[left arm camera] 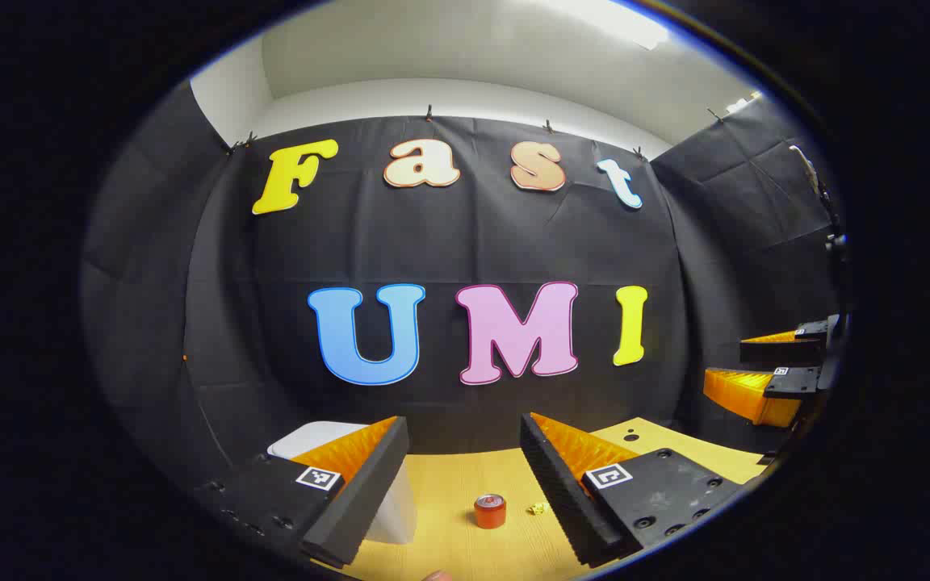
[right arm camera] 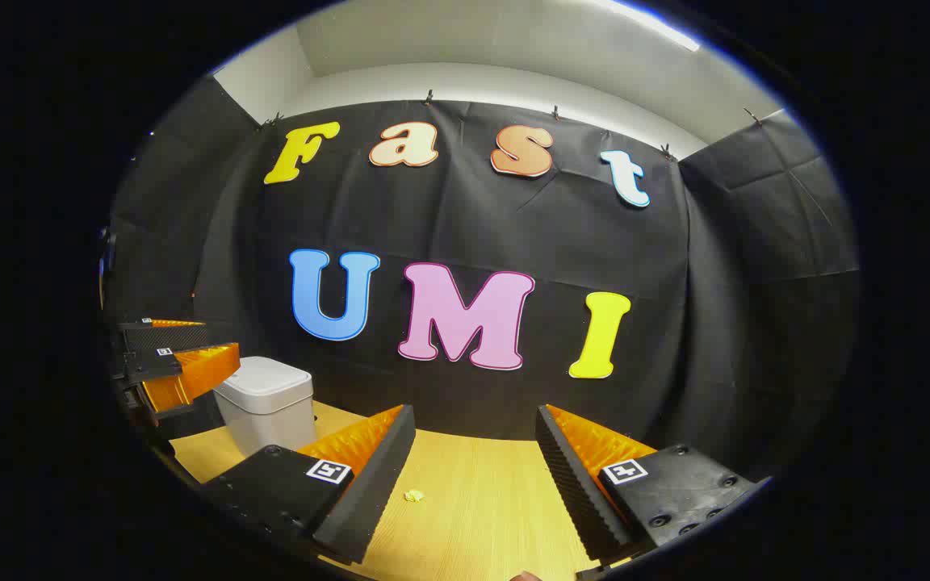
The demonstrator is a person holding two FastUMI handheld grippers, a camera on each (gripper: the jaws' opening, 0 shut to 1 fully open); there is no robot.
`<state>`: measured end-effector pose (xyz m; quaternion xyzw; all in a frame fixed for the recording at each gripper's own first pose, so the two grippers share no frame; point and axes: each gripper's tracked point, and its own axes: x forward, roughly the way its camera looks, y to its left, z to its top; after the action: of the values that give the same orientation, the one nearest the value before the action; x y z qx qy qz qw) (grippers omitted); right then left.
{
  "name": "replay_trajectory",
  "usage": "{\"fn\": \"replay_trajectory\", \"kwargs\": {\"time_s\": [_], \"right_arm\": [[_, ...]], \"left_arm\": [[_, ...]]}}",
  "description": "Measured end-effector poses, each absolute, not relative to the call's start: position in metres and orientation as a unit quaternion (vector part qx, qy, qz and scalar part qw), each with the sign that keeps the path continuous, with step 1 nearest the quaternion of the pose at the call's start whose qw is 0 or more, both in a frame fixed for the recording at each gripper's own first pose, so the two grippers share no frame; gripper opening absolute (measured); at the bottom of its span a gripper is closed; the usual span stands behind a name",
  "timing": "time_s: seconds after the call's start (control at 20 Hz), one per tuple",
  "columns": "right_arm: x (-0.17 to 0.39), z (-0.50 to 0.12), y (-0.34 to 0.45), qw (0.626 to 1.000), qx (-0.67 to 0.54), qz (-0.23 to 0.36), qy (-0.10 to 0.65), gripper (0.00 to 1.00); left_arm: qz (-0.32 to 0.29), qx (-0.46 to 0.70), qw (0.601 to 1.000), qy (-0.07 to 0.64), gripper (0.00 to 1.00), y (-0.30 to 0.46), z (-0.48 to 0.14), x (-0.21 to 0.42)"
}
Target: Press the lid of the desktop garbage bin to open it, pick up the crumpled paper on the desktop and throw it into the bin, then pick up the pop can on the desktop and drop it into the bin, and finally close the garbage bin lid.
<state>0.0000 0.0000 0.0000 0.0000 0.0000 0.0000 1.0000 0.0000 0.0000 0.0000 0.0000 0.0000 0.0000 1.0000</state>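
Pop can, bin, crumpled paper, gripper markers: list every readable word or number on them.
Pop can: print too small to read.
Bin: no text seen.
Crumpled paper: too small to tell.
Square markers on the left gripper and right gripper: coded patterns, no readable words.

There is little I can read here. My left tongs (left arm camera: 465, 476) carry a small square black-and-white marker tag on each finger, patterns rather than words. My right tongs (right arm camera: 473, 476) carry the same kind of tag on each finger. The pop can (left arm camera: 490, 511) on the tabletop (left arm camera: 449, 484), near me and between my left fingers, is too small for any brand to be made out. The bin (right arm camera: 266, 403) at far left shows no lettering.
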Motion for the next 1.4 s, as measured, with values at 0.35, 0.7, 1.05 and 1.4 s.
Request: {"fn": "replay_trajectory", "kwargs": {"time_s": [0.35, 0.7, 1.05, 1.4], "right_arm": [[0.002, -0.002, 0.002, 1.0, 0.002, -0.001, 0.004, 0.96], [0.001, -0.004, -0.004, 1.0, 0.009, -0.006, 0.005, 0.96], [-0.003, -0.009, -0.011, 1.0, 0.008, -0.011, 0.011, 0.96], [-0.005, -0.013, -0.01, 1.0, 0.008, -0.017, 0.018, 0.96]], "left_arm": [[-0.007, 0.008, 1.0, -0.001, 0.94, -0.001, 0.0, 0.003], [0.007, 0.002, 1.0, 0.002, 0.97, 0.012, 0.001, 0.005], [0.023, 0.008, 0.999, 0.023, 0.87, 0.052, -0.006, 0.018], [-0.012, -0.009, 0.999, 0.048, 0.07, 0.087, 0.001, 0.051]]}}
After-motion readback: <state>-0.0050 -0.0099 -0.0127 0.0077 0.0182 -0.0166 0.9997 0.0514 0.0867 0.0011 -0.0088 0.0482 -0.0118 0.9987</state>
